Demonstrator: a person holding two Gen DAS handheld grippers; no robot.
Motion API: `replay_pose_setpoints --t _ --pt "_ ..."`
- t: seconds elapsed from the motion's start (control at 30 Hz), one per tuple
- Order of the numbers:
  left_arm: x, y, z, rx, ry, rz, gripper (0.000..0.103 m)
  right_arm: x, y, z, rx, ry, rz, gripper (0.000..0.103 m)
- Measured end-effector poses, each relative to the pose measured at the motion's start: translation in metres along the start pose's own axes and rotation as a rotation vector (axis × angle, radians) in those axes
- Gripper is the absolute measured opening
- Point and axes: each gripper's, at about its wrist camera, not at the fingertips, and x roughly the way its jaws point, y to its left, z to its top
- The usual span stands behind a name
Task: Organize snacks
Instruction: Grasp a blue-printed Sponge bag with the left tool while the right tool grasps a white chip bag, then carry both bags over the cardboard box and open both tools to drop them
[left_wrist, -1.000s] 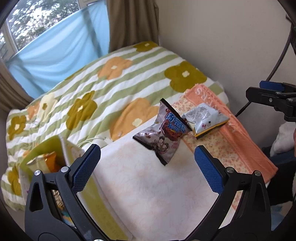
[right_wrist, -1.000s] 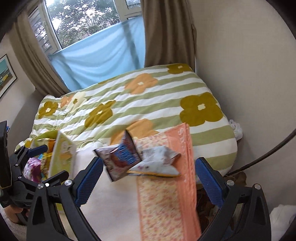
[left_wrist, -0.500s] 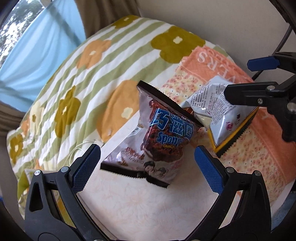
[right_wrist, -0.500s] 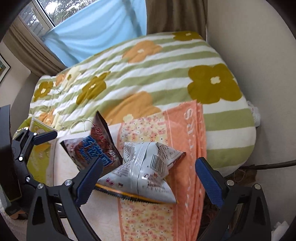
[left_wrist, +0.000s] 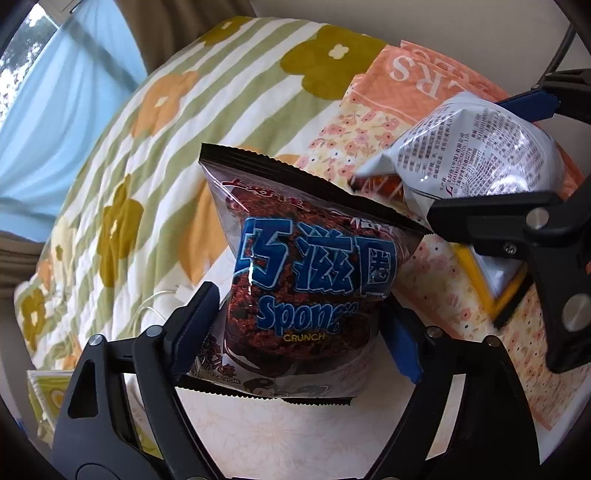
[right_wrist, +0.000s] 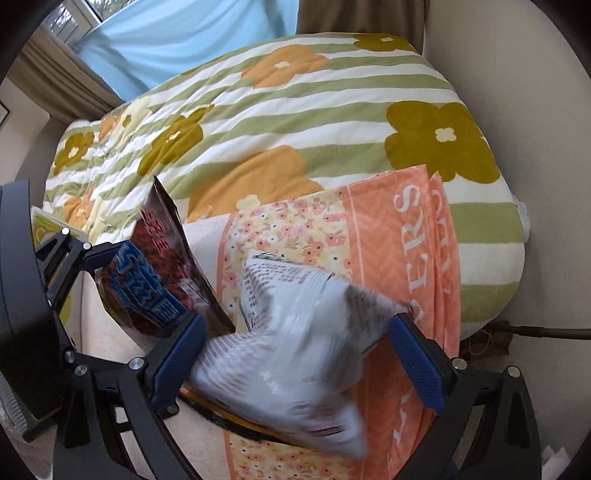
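Brown snack bag (left_wrist: 310, 288) between left tongs (left_wrist: 299, 325); silver bag (right_wrist: 295, 354) between right tongs (right_wrist: 295, 365).

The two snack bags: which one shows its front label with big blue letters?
The dark brown bag between the left tool's fingers. The silver bag beside it shows only small printed text.

I see the Spong Crunch bag (left_wrist: 310, 280) on the bed (left_wrist: 155, 155), between my left gripper's (left_wrist: 295, 332) fingers, near the bed's front edge. To its right, the printed packet (right_wrist: 295, 354) lies on the towel (right_wrist: 406, 236) along the bed's right edge, between my right gripper's (right_wrist: 295, 365) fingers. A box (left_wrist: 44, 398) sits at the bed's front-left corner.
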Motion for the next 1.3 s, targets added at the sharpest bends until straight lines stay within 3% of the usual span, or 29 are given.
replay_pose_setpoints --t 0.07,0.23,0.37,0.5,0.6,1.0,1.3 --pt "0.001 0.003 -0.002 -0.011 0.01 -0.011 0.063 0.003 0.001 -0.001 -0.008 0.01 -0.006 0.099" --pt "-0.003 0.013 -0.01 -0.069 0.016 -0.02 0.055 0.01 -0.002 -0.006 0.007 0.037 -0.005 0.095" --pt "-0.008 0.02 -0.02 -0.123 0.026 -0.023 0.055 0.014 -0.003 -0.008 0.013 0.054 0.016 0.086" --pt "-0.012 0.028 -0.028 -0.187 0.038 -0.016 0.055 0.015 0.002 -0.009 0.006 0.055 0.036 0.069" --pt "-0.018 0.035 -0.034 -0.245 0.03 -0.023 0.055 0.013 0.007 -0.011 -0.008 0.039 0.026 0.064" --pt "-0.096 0.063 -0.054 -0.413 -0.076 0.026 0.055 -0.037 0.027 -0.009 -0.071 -0.055 0.049 0.062" --pt "-0.185 0.102 -0.101 -0.584 -0.171 0.116 0.055 -0.092 0.089 -0.005 -0.233 -0.168 0.116 0.062"
